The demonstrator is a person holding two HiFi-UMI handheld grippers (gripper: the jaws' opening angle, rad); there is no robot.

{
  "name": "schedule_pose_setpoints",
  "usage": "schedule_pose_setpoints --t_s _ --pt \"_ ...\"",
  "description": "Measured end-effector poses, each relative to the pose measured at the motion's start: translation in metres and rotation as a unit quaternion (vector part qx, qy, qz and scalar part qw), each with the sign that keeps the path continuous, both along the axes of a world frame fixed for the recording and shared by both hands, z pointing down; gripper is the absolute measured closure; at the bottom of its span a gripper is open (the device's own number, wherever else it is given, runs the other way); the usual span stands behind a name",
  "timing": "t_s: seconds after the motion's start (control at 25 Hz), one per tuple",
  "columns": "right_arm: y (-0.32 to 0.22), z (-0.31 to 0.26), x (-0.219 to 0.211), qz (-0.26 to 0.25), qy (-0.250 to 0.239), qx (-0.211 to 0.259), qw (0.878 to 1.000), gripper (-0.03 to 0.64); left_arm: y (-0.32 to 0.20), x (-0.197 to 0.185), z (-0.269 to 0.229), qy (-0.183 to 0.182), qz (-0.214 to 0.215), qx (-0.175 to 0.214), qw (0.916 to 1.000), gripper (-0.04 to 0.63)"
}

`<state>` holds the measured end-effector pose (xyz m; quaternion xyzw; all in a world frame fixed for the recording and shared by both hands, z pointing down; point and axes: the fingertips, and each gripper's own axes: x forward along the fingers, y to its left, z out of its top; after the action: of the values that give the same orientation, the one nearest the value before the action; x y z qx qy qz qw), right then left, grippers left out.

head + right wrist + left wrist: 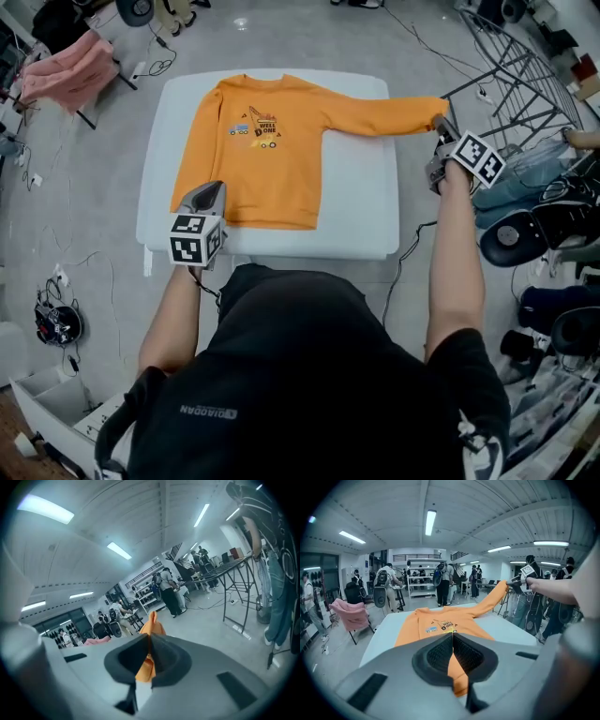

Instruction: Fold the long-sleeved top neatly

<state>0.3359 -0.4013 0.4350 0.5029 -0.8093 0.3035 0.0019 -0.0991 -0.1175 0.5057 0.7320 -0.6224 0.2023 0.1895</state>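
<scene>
An orange long-sleeved top lies front up on the white table, its printed chest toward the far edge. One sleeve stretches out to the right past the table's edge. My right gripper is shut on its cuff, which pokes out above the right gripper and hangs below the pads. My left gripper hovers over the top's near left hem corner. In its own view the left gripper is shut, and the hem shows through the gap under the pads. The other sleeve lies along the body.
A metal drying rack stands right of the table, with heaped clothes below it. A pink garment on a chair is at far left. Cables and a white box lie on the floor. Several people stand in the background.
</scene>
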Motion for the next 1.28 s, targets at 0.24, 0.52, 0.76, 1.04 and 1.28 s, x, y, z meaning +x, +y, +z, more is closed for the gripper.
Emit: schedule_pose_setpoints --t_s 0.24,0.52,0.76,1.04,1.28 --pt "0.0 -0.064 -0.102 -0.037 -0.009 0.022 0.999 0.598 -0.002 -0.059 -0.009 0.005 -0.002 0.01 0.9999 0.589" --pt "0.017 -0.099 -0.235 -0.088 0.078 0.052 0.992 0.598 -0.011 -0.133 -0.015 0.022 -0.008 0.018 0.9996 0.589" --pt "0.033 -0.067 -0.347 -0.136 0.148 0.041 0.979 0.598 0.0 -0.166 -0.004 0.033 0.016 0.007 0.9993 0.589" --pt "0.046 0.023 -0.449 -0.185 0.231 -0.02 0.955 0.598 0.032 -0.206 0.03 0.032 0.022 -0.035 0.9987 0.589" --pt "0.046 0.111 -0.503 -0.188 0.301 -0.069 0.932 0.597 0.058 -0.229 0.053 0.057 -0.01 -0.054 0.9968 0.589"
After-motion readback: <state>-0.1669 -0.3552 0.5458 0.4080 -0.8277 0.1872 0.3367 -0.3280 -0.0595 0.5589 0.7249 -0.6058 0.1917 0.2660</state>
